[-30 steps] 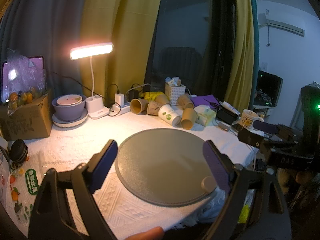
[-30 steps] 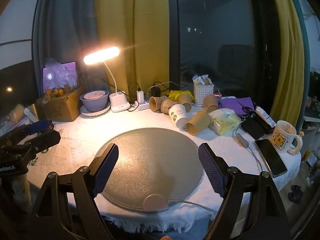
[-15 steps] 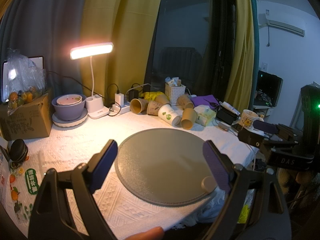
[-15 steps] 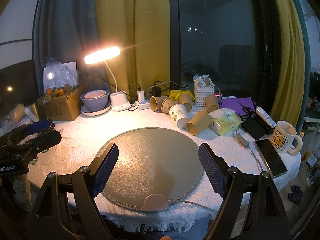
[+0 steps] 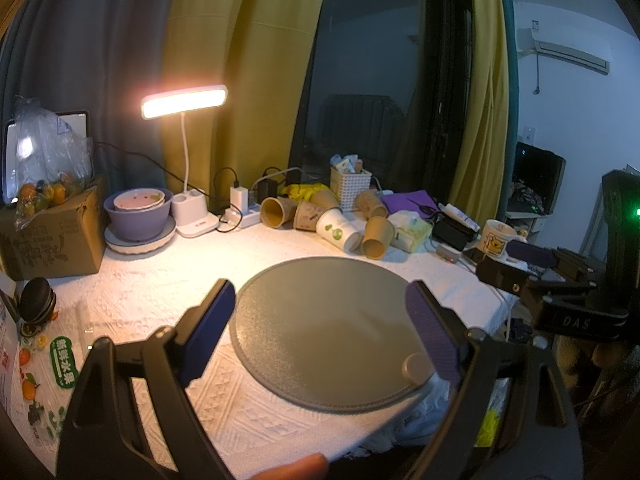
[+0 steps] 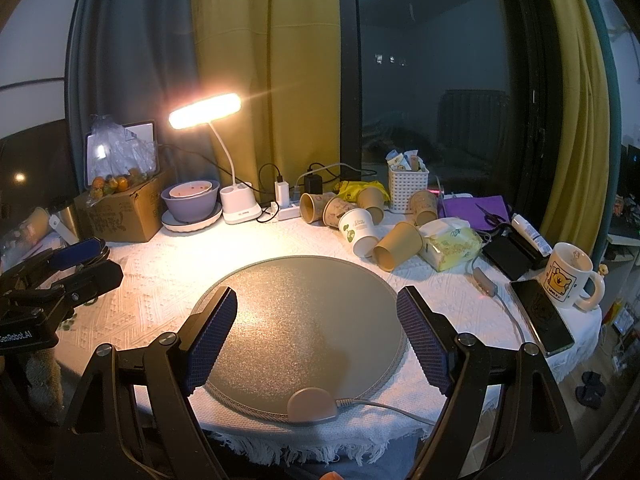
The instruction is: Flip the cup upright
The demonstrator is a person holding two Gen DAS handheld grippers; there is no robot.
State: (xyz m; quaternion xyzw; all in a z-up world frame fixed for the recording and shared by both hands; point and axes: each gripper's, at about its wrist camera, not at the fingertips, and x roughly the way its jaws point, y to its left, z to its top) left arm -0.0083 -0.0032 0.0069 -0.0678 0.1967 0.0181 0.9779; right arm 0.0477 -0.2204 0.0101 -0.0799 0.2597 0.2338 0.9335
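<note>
A: Where are the cups?

B: Bunch of paper cups (image 6: 398,246) lying on their sides at the back of the table (image 6: 160,280), past the round grey mat (image 6: 304,320), near the lamp (image 6: 204,110) and white basket (image 6: 408,188).

A: Grippers?

B: Left gripper (image 5: 326,328) and right gripper (image 6: 316,336) both spread wide with nothing in them, hanging over the mat's near edge, well apart from the cups.
</note>
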